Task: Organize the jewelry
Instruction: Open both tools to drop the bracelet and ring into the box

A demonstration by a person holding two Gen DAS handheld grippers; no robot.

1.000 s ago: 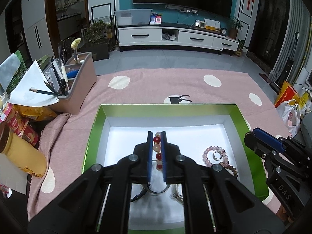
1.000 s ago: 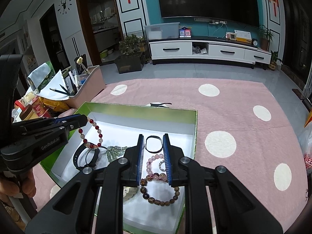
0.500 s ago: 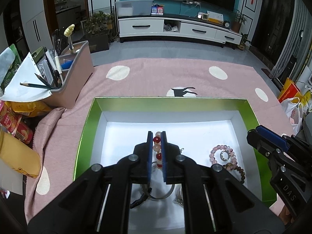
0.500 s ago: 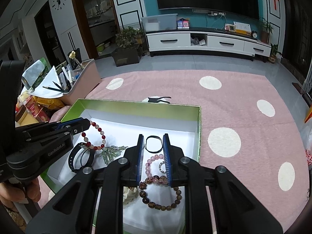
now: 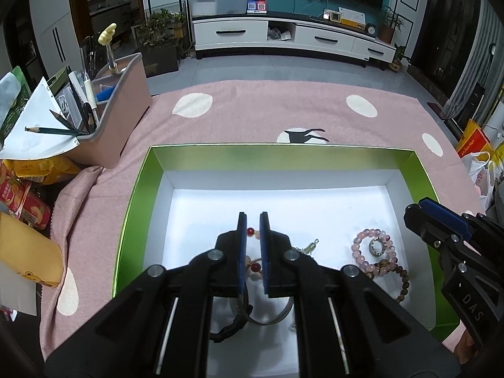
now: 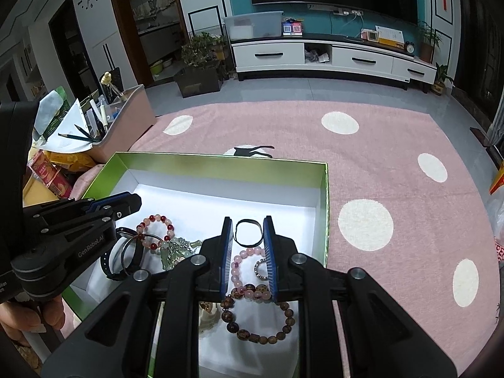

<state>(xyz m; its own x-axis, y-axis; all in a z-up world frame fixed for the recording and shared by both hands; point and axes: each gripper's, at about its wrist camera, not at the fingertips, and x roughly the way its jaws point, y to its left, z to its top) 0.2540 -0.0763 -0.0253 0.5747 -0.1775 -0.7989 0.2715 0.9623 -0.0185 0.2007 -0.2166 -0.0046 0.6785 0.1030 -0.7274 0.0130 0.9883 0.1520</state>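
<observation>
My left gripper has parted its fingers a little since a second ago, and the red-and-pale beaded bracelet it was pinching now lies on the white floor of the green-walled box, beside the black band. That piece looks placed. My right gripper hovers, fingers apart (nothing between them), over the pink bead bracelet.

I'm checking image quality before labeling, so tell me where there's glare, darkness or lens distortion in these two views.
Left wrist view: the white floor of the green box is blown out ahead of the left hand-held gripper; corners are vignetted black. Right wrist view: the TV cabinet bows from fisheye distortion, and the room behind is dim.
</observation>
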